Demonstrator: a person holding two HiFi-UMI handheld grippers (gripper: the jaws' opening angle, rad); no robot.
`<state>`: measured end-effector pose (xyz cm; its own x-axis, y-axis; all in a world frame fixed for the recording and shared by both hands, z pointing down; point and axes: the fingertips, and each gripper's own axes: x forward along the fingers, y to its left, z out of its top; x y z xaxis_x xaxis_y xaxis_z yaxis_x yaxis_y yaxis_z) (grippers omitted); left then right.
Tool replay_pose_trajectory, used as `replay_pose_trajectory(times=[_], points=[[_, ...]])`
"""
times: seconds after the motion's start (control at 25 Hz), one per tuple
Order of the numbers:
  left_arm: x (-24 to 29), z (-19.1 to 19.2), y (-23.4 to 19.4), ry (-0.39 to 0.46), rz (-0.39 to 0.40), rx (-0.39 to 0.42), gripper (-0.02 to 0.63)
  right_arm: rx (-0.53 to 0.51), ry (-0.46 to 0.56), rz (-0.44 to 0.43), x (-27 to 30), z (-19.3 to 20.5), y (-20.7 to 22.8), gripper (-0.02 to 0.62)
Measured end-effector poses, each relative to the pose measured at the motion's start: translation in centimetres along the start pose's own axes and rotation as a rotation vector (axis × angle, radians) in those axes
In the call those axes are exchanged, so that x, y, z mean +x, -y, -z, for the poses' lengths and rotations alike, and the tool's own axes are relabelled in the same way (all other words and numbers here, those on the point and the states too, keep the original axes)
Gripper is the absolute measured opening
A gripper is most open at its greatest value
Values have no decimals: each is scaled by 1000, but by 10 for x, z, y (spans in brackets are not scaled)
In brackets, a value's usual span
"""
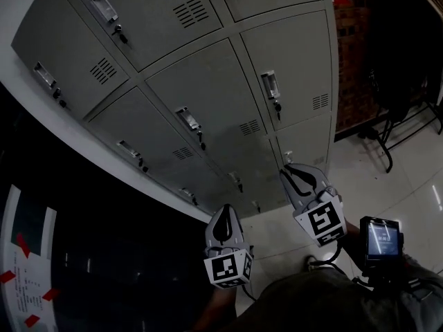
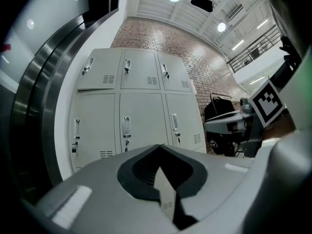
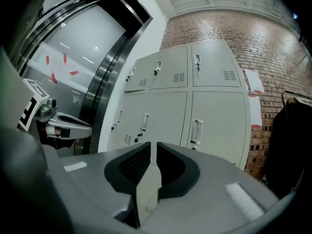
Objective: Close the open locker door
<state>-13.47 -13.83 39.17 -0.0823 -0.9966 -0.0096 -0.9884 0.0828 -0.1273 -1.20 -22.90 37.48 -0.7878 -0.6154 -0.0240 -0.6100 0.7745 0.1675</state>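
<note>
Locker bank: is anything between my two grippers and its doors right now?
Nothing visible. The left gripper and right gripper both face the locker bank across the floor; the black rack stands off to its right.

Bare floor (image 1: 415,185) is left free in front of the lockers (image 1: 208,95). Passage on the right is narrowed by a black stand (image 1: 398,54); the left is closed off by dark glass (image 1: 104,268).
</note>
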Motion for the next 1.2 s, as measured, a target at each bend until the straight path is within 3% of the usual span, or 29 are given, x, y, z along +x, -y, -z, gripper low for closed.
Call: replay_pose_trajectory(times=[0.64,1.2], points=[[-118,-1,-17,21,123,-49,2,10,-75,134,-95,-16,-105,17],[-121,-14,-8,53,124,-55,2,-10,-83,150,-114,-20,-101,6]])
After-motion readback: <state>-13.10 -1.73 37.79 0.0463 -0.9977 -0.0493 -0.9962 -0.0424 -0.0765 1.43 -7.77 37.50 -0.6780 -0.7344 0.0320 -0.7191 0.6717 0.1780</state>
